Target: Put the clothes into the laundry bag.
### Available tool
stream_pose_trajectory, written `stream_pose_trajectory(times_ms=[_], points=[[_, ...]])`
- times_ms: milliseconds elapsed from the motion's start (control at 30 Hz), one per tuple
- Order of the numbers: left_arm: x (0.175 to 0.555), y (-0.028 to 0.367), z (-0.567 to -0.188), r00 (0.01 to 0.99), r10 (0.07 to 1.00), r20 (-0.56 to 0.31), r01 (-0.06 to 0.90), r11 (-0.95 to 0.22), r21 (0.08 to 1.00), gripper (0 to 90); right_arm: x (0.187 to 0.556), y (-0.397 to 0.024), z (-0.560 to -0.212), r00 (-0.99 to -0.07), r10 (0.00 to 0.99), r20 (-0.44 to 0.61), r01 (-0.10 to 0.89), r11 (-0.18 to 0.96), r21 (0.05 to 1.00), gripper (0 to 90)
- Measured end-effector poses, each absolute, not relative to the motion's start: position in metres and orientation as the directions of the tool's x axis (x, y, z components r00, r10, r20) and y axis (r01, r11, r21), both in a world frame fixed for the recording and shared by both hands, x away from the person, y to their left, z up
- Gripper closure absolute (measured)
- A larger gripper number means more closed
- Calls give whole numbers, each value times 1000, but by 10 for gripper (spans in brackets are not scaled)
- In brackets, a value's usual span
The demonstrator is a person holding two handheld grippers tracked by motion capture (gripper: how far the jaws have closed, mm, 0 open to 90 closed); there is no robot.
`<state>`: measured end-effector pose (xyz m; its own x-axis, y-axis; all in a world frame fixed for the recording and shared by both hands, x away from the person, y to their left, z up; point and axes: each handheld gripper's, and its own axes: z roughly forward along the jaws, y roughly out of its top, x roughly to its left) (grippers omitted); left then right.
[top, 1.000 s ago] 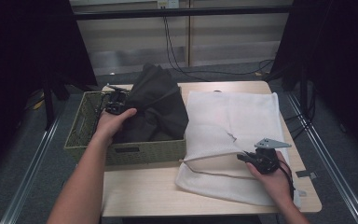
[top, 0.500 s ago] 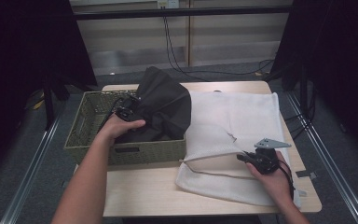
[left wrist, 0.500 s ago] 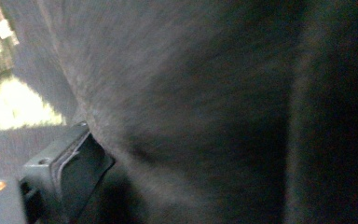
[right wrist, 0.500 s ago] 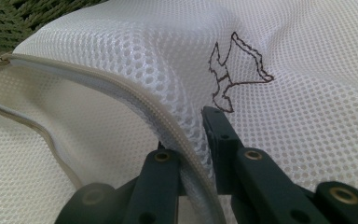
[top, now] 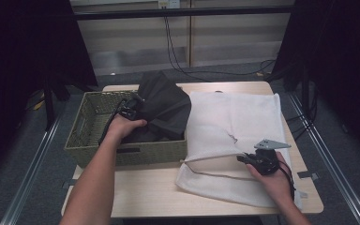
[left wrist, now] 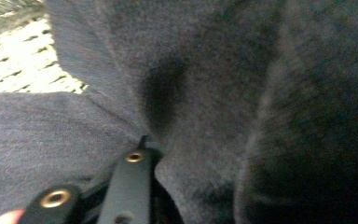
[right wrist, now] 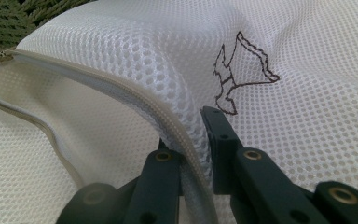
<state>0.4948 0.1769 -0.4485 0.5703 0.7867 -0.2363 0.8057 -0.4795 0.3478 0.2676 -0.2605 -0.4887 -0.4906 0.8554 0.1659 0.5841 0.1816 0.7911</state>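
A dark grey garment [top: 164, 108] is heaped in a woven green basket [top: 93, 101] and spills over its right rim. My left gripper [top: 130, 108] is at the garment's left side. Its jaws have just been closing, and a fold of the grey cloth [left wrist: 205, 93] is pinched at the tips of my left gripper [left wrist: 144, 140]. A white mesh laundry bag [top: 243, 117] lies flat to the basket's right. My right gripper [top: 246, 158] is shut on the bag's zipped mouth edge [right wrist: 98, 84] and lifts it slightly; in its own view the right gripper [right wrist: 193, 126] clamps that seam.
The basket and the bag take up most of a small wooden table [top: 145, 187]. A bare strip of tabletop runs along the near edge. The basket's weave [left wrist: 14, 60] shows behind the cloth. Dark curtains stand on both sides and cables [top: 178, 51] hang beyond the far edge.
My left hand has shifted a little to the right over the basket, and the dark garment has bunched into a rounder mound. The right hand and the bag edge have stayed put.
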Motion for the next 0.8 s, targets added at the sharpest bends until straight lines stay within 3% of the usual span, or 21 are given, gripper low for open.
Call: stream_pose_trajectory(times_ms=[33,167,367,800], points=[[493,177,-447,531,808,-255,824,-424,375,686,268,-260,-489,-493,854,167,585,183,790,842],[492,185,-436,537,813,-226,806,-415,423,699,268,-259,-489,-501,850,165,583,190,790,842],[488,195,-426,525,808,-268,788,-343,511,703,268,-258,-489,-506,847,164,579,193,792,848],[468,216,-392,480,826,-294,666,-126,735,706,267,-258,-486,-511,846,153,561,193,805,887]])
